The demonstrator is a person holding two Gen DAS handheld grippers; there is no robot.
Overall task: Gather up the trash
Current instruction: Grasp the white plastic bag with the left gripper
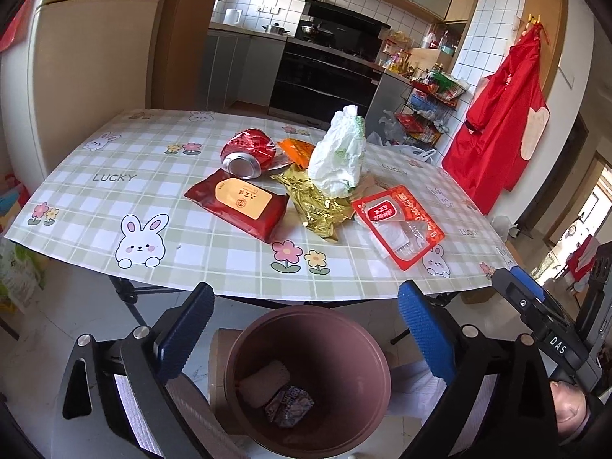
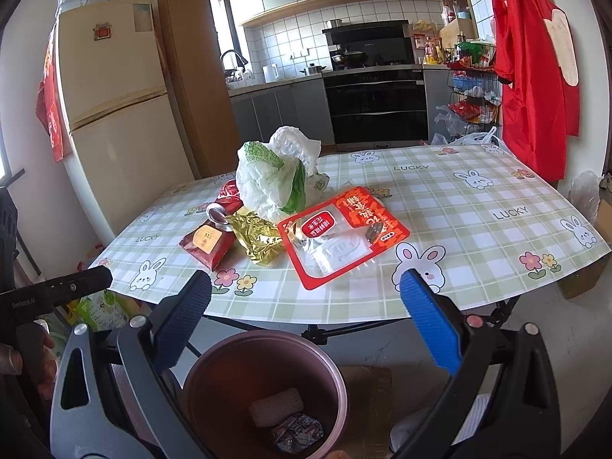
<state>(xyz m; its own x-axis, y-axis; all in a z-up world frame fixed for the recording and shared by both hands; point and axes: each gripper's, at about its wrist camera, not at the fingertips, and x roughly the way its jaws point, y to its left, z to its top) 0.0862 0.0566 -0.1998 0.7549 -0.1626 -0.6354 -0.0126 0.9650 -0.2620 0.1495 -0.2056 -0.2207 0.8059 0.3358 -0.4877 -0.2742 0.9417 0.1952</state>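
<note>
Orange wrapper (image 1: 296,150) shows only from the left; both grippers' fingers (image 1: 187,329) (image 2: 432,321) gape wide, empty.

Desk (image 1: 153,160) under a green check cloth, litter heaped near its middle.

The cloth is printed with rabbits, flowers and the word LUCKY. On it lie a crushed red can (image 1: 248,153) on its side, an orange packet (image 1: 296,151) just beside it, a dark red pouch (image 1: 239,202) with a yellow label nearer the front edge, crumpled gold foil (image 1: 317,206), and a white-and-green bag (image 1: 338,153) bunched up tall against the foil. A flat red-and-clear wrapper (image 1: 399,225) lies to the right of the foil. The floor (image 1: 42,329) below the desk's front edge carries a brown bin (image 1: 344,329), which holds a pale block and a dark wrapper.
</note>
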